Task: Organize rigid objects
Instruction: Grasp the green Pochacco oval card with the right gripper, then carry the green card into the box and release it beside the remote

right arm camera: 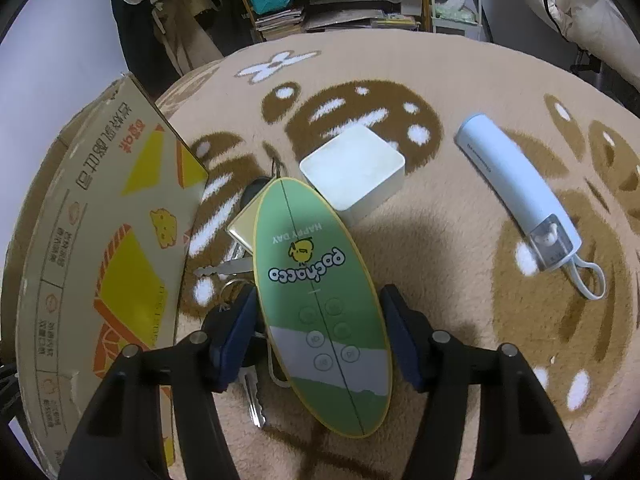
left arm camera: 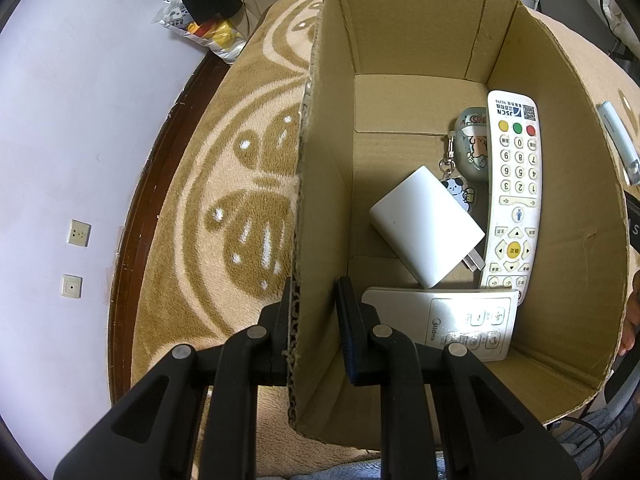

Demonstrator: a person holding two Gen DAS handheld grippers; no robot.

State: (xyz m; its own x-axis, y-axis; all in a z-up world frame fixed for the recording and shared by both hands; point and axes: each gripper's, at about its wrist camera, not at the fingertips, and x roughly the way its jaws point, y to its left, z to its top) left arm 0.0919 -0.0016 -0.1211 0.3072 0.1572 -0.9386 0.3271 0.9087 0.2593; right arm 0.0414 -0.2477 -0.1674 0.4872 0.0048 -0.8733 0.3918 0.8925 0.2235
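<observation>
My left gripper (left arm camera: pixel 314 308) straddles the left wall of the cardboard box (left arm camera: pixel 320 184), one finger on each side, with a small gap on the inner side. Inside lie a white charger (left arm camera: pixel 426 226), a white numbered remote (left arm camera: pixel 514 196), a Midea remote (left arm camera: pixel 452 322) and a case with a keychain (left arm camera: pixel 470 140). My right gripper (right arm camera: pixel 318 328) is around a green oval Pochacco device (right arm camera: pixel 320 300), which lies over a bunch of keys (right arm camera: pixel 236 268) on the blanket. The left finger touches it; the right finger stands slightly off.
A white square box (right arm camera: pixel 354 170) and a pale blue power bank (right arm camera: pixel 516 192) lie on the patterned blanket (right arm camera: pixel 440 280). The cardboard box's printed outer side (right arm camera: pixel 100 260) is to the left. Shelves and bags stand at the back; a wall with sockets (left arm camera: pixel 78 234) is left.
</observation>
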